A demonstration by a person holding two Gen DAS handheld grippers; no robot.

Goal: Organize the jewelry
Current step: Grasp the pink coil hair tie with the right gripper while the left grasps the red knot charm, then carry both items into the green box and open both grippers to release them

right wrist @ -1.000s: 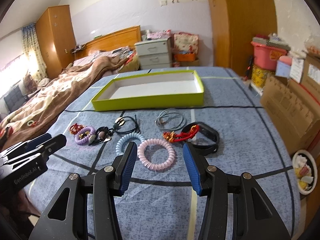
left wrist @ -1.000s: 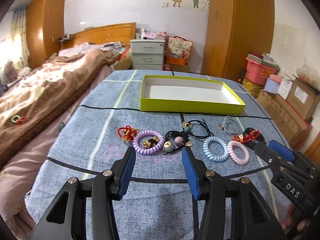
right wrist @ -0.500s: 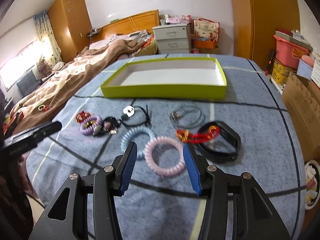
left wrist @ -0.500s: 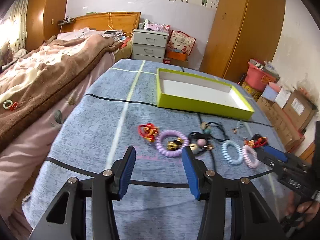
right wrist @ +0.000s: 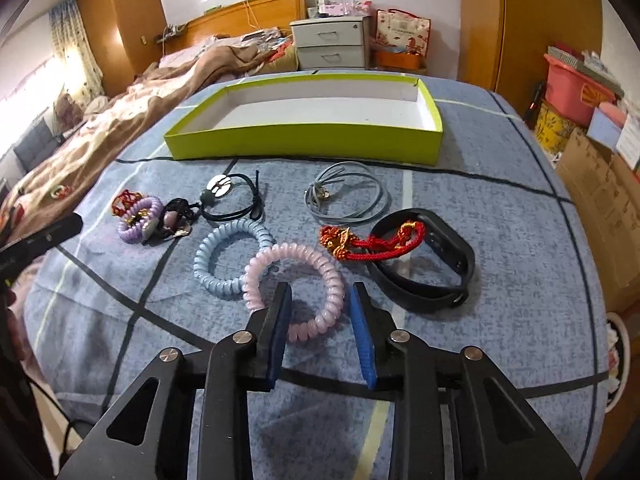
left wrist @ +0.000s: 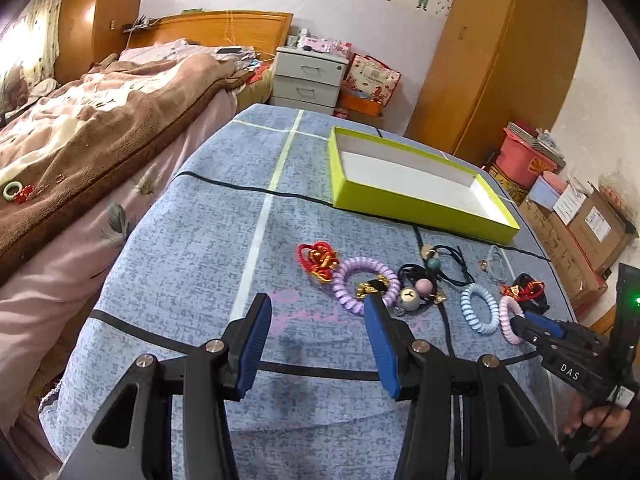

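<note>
My right gripper (right wrist: pixel 320 296) is low over the blue cloth and its jaws are closing. The near rim of the pink coil band (right wrist: pixel 334 282) lies between them, and the pads do not visibly press on it. A light blue coil (right wrist: pixel 202 262) touches it on the left. A red cord bracelet (right wrist: pixel 372 244) and a black wristband (right wrist: pixel 452 248) lie to the right. My left gripper (left wrist: pixel 316 304) stands open over bare cloth. Just right of it lies the purple coil (left wrist: pixel 340 284) with a red knot (left wrist: pixel 320 258). The green tray (right wrist: pixel 304 146) is behind.
Black bead hair ties (left wrist: pixel 420 284) and a grey cord (right wrist: pixel 318 194) lie in the same row. A bed with a brown blanket (left wrist: pixel 100 128) runs along the left. Cardboard boxes (left wrist: pixel 592 224) stand at the right. A hand (left wrist: pixel 596 428) holds the right gripper.
The right jaws have narrowed and sunk around the pink coil's near rim. The left gripper has shifted left, so the jewelry row now sits to its right; its jaws are unchanged.
</note>
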